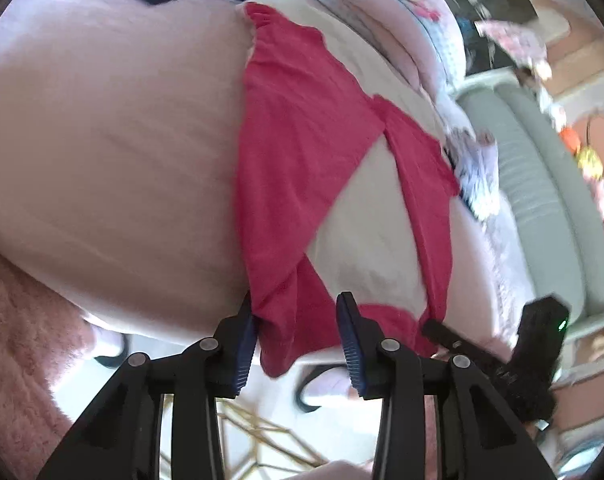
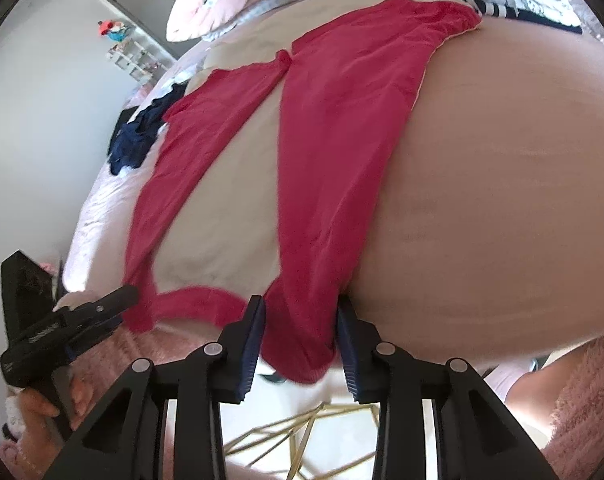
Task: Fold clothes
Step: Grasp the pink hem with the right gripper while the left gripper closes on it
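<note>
The bed, covered in pale pink, is carrying the red trousers. They are lying flat with the waistband at the far end and the two legs spreading apart toward the near edge, where both hems are hanging slightly over.

**Claw state**
- The left claw is standing astride one leg hem. Cloth is filling the gap between its pads, but whether the pads are pressing on it cannot be told.
- The right claw is grasping the other leg hem, which is bunching between its pads.

**Step in hand (judged):** the hems are being taken up, either to bring one leg over the other or to fold both legs toward the waistband.
- Confirm that both layers of each hem are seated deep in the pads.
- Lift both hems together and keep them level.
- Keep the cloth lightly taut, so the crotch seam is not twisting.

**View differences**
- The left wrist view is showing a grey ribbed object beside the bed.
- The right wrist view is showing a navy garment on the bed's far side, and the person's hand carrying the left claw.
</note>
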Available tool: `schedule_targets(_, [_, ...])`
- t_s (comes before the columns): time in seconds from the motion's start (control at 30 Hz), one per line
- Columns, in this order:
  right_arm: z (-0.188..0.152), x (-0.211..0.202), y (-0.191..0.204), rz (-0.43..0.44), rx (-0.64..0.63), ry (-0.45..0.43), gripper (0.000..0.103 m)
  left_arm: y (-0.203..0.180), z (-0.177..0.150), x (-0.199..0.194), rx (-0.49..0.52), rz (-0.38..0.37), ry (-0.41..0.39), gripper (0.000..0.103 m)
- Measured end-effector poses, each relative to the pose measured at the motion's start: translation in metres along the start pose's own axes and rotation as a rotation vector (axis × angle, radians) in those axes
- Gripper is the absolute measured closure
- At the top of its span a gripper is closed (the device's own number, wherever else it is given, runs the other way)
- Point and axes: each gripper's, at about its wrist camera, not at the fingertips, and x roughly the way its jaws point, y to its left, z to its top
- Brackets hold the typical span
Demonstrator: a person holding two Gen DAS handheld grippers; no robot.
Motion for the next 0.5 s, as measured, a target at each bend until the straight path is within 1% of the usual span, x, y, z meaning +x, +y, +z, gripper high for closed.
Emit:
schedule_targets(0.07, [0.003, 0.004, 0.006, -0.035, -0.038, -0.018, 0.069, 0.003, 0.003, 0.004, -0.020, -0.009, -0.007, 0.068])
schedule_targets(0.13, [0.003, 0.007, 0.012, -0.065, -0.067, -0.017, 0.069, 0.000, 0.003, 0.006, 0.004, 0.010, -0.007, 0.068])
schedule_targets(0.2, [0.003, 0.006, 0.013, -0.073, -0.073, -0.019, 0.069, -0.004, 0.003, 0.008, 0.040, 0.034, -0.003, 0.069])
schedule_targets(0.23, [0.003, 0.005, 0.012, -0.069, -0.075, -0.015, 0.069, -0.006, 0.002, 0.009, 0.063, 0.048, 0.003, 0.074])
schedule_targets(0.27, [0.004, 0.004, 0.011, -0.065, -0.078, -0.011, 0.070, -0.005, 0.002, 0.008, 0.064, 0.056, 0.009, 0.083])
schedule_targets(0.3, [0.004, 0.003, 0.010, -0.061, -0.080, -0.007, 0.079, -0.005, 0.001, 0.007, 0.058, 0.063, 0.014, 0.095])
schedule_targets(0.33, [0.003, -0.001, 0.006, -0.040, -0.062, -0.003, 0.087, 0.000, 0.000, 0.002, 0.044, 0.044, 0.010, 0.096])
schedule_targets(0.4, [0.002, -0.007, -0.001, 0.003, -0.025, 0.005, 0.093, 0.001, 0.001, -0.003, 0.032, 0.006, -0.003, 0.097])
schedule_targets(0.43, [-0.001, -0.011, -0.004, 0.009, -0.007, 0.000, 0.093, 0.001, 0.001, -0.004, 0.031, -0.013, -0.006, 0.097])
schedule_targets(0.5, [0.001, -0.006, -0.009, 0.008, 0.021, -0.001, 0.094, 0.003, 0.002, -0.001, 0.014, -0.026, 0.001, 0.096])
